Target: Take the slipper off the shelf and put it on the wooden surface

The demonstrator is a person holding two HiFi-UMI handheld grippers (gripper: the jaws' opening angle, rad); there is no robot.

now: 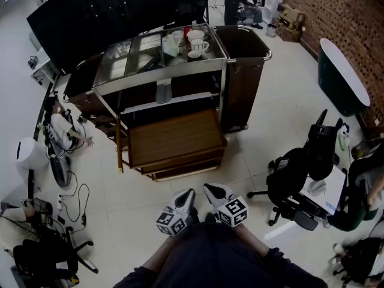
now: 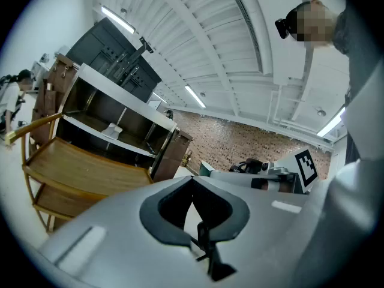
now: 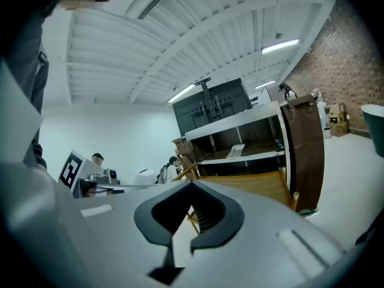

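Left gripper and right gripper sit closed and empty, well apart from the shelf, where what looks like the slipper lies. Arriving closed could knock it backwards, away from the wooden surface.

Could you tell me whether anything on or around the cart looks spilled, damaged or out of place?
Nothing stands out. The slipper lies on the middle shelf of the cart, the wooden surface below it looks level, and the cups sit together on top with nothing spilled.
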